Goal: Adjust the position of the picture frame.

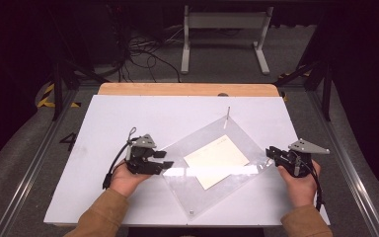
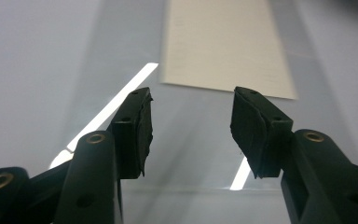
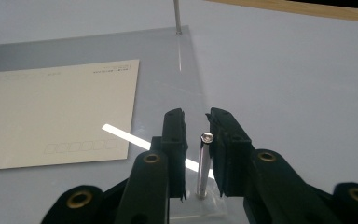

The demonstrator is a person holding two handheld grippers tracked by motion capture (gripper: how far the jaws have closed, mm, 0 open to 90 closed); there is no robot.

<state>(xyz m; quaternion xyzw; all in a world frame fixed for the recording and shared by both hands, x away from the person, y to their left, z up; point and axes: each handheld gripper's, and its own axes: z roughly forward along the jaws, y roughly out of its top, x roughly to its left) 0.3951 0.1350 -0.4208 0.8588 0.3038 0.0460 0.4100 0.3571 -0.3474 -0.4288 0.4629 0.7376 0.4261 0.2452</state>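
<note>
We count one clear acrylic sheet [image 1: 212,190] lying on one white table [image 1: 128,113]. On it we see one cream card [image 1: 216,161]. We count two upright metal pins on the sheet's corners: one far pin [image 1: 227,114] and one near pin [image 3: 204,163] beside the right hand. We count two grippers, the left gripper [image 1: 164,162] and the right gripper [image 1: 271,152], and two hands holding them.

Clear glossy acrylic sheet [image 1: 212,163]; matt cream paper card [image 1: 216,161]; shiny metal pin [image 3: 204,163]; matt white tabletop [image 1: 128,113].
</note>
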